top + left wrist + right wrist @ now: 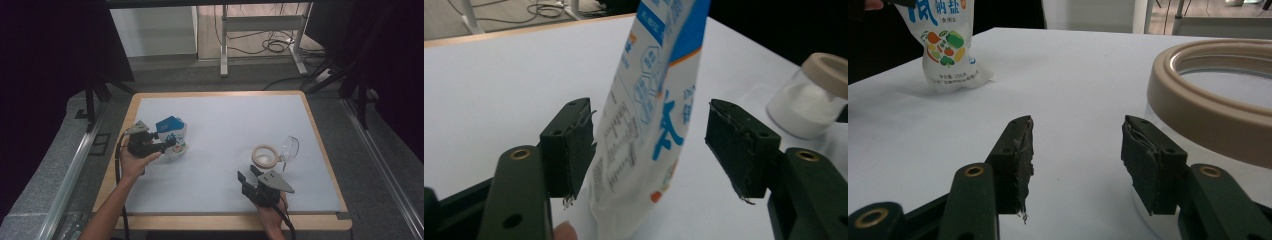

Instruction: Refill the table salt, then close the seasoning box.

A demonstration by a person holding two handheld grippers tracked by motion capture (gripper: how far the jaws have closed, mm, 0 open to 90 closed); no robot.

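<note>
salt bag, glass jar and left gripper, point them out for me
salt bag (649, 125), left gripper view, printed front of the pouch
glass jar (266, 156), high view, tan rim of the mouth
left gripper (649, 150), left gripper view, midway between its open jaws, the bag between them

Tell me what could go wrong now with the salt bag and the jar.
1. The bag stands tilted between the open jaws of the left hand-held gripper. One pad seems to touch it; the other is apart, so it may topple.
2. The jar is open, with its clear lid beside it. The right hand-held gripper is close by, and a bump could spill the white powder inside.
</note>
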